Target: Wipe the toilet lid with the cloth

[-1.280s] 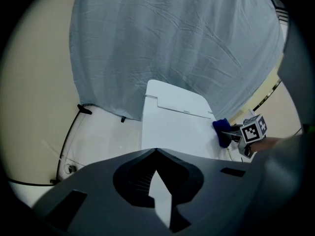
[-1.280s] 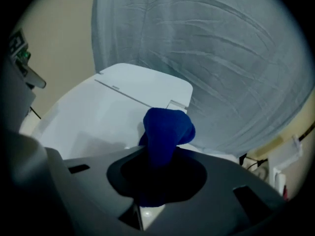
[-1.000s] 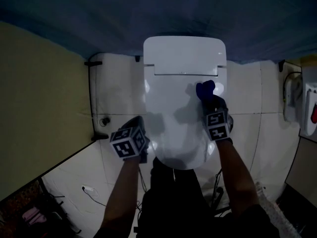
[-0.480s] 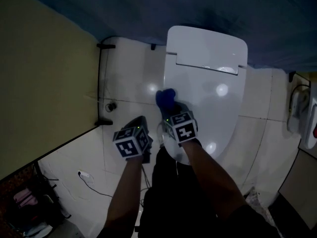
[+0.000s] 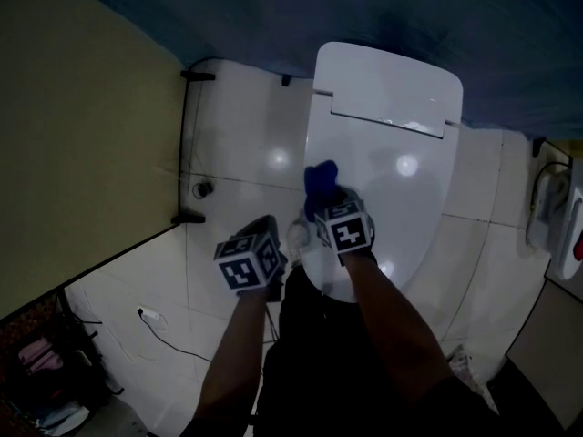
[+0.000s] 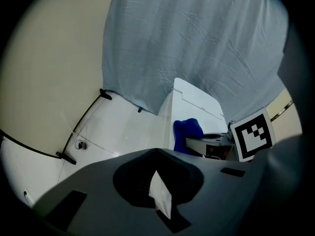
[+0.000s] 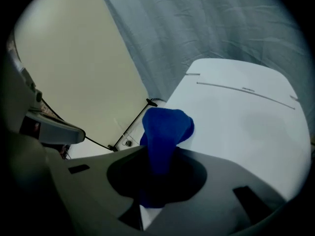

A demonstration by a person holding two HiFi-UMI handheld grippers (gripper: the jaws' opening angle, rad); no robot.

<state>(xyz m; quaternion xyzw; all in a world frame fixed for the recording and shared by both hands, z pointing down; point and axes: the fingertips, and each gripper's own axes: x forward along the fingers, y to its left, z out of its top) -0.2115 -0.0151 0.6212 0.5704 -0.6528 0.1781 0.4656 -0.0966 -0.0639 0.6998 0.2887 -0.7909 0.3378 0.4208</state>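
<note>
at the near left of the toilet lid (image 5: pixel 401 189), our right gripper (image 5: pixel 325 205) clamps the blue cloth (image 5: pixel 321 180) mid-wipe; our left gripper (image 5: pixel 262 230) hangs closed, empty. next we'd judge a pressed sweep rightward.

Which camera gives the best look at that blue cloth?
The right gripper view: the blue cloth fills its centre, gripped between the jaws. The head view shows only a small dark lump on the toilet lid; the left gripper view, a small side glimpse.
</note>
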